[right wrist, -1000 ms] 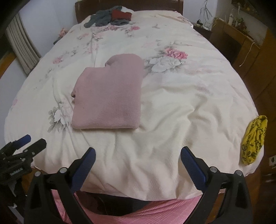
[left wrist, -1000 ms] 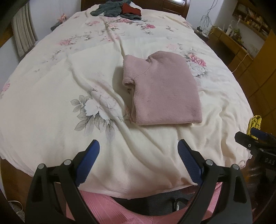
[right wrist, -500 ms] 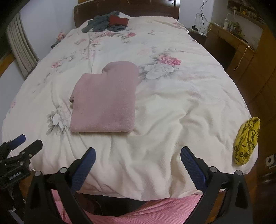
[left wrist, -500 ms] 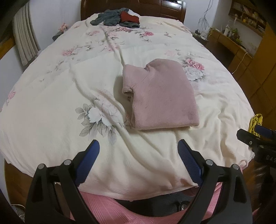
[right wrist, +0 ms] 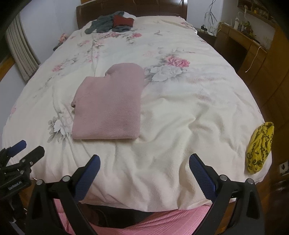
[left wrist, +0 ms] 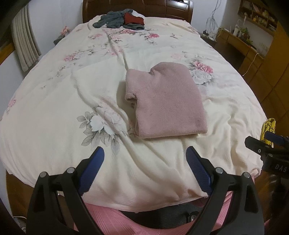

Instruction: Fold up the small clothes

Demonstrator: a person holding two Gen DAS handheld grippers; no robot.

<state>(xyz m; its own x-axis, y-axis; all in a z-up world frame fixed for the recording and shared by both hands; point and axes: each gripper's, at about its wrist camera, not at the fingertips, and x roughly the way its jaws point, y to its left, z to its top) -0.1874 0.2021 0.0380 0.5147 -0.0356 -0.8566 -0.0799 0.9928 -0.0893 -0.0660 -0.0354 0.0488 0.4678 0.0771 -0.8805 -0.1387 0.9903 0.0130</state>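
The left gripper (left wrist: pixel 145 163) hung over the near edge of the bed, its two blue-padded fingers (left wrist: pixel 92 169) spread wide with nothing between them. The right gripper (right wrist: pixel 144 171) was held the same way just beside it, fingers (right wrist: pixel 202 176) wide apart and empty; its tips also showed at the right edge of the left wrist view, and the left gripper's tips showed at the left edge of the right wrist view.

Ahead of both grippers a pink sweater (left wrist: pixel 166 103) lay folded into a neat rectangle on the flowered bedspread (left wrist: pixel 54 108). It sat a little right of centre in front of the left gripper and left of centre in front of the right gripper, apart from both. One folded sleeve edge showed along its left side, and the collar end pointed away toward the headboard (left wrist: pixel 137 9).

To the right of the right gripper, near the bed's right edge, lay a yellow cloth with a dark pattern (right wrist: pixel 259 146), bunched up and well apart from the sweater. Far ahead, by the headboard, sat a heap of grey and red clothes (left wrist: pixel 121 21). A wooden desk (right wrist: pixel 240 39) stood off to the far right of the bed. Pink checked fabric (right wrist: pixel 162 222) filled the bottom of both views beneath the grippers.
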